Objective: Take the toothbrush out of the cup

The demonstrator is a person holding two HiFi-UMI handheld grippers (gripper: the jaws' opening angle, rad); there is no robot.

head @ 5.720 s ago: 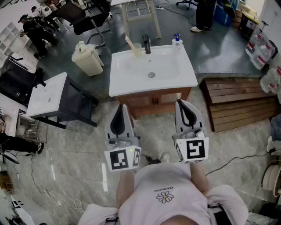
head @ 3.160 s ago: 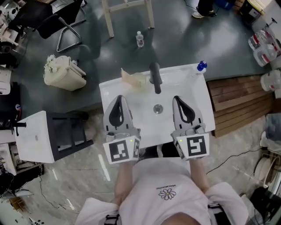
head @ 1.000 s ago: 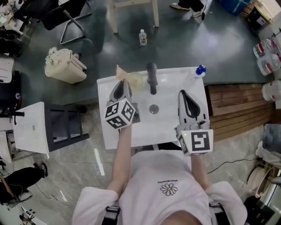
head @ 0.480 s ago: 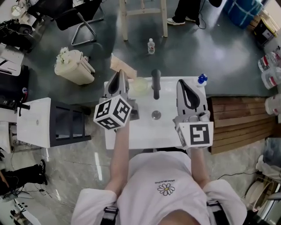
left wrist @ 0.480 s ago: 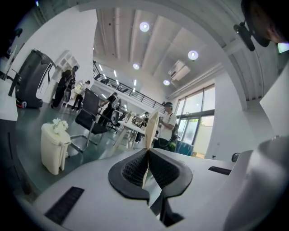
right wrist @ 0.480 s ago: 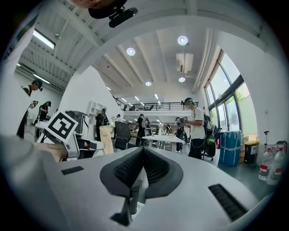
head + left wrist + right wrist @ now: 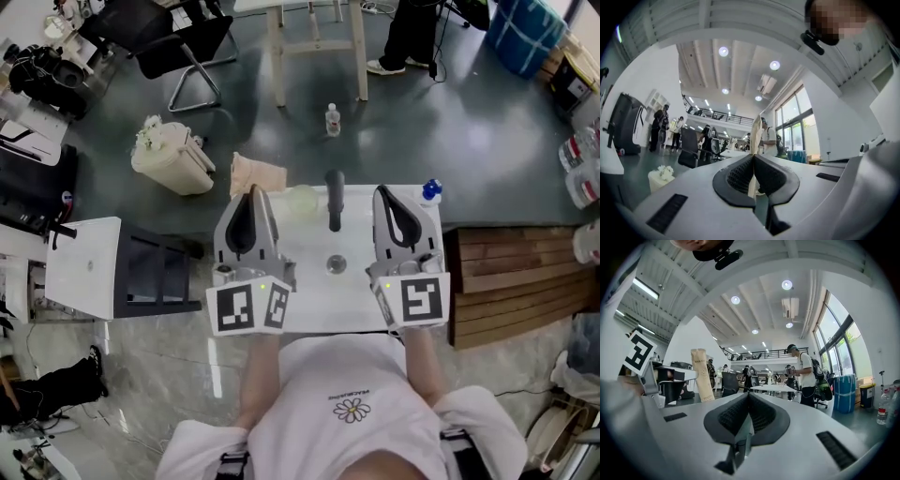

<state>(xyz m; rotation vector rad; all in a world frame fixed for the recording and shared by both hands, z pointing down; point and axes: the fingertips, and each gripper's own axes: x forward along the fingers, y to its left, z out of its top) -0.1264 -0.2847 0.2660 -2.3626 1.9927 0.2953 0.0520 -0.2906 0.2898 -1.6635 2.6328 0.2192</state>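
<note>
Since a second ago the left gripper [image 7: 252,193] has risen and rolled back level, drawing the paper-wrapped toothbrush [image 7: 256,175] clear of the cup [image 7: 302,199]. The cup stands at the back of the white washbasin [image 7: 323,295], just left of the tap [image 7: 335,199]. The left jaws are pinched tight on the lower part of the wrapper, and the toothbrush sticks up from between the pads, left of the cup and apart from it. The right gripper [image 7: 387,194] hovers over the basin's right side, jaws together on nothing.
</note>
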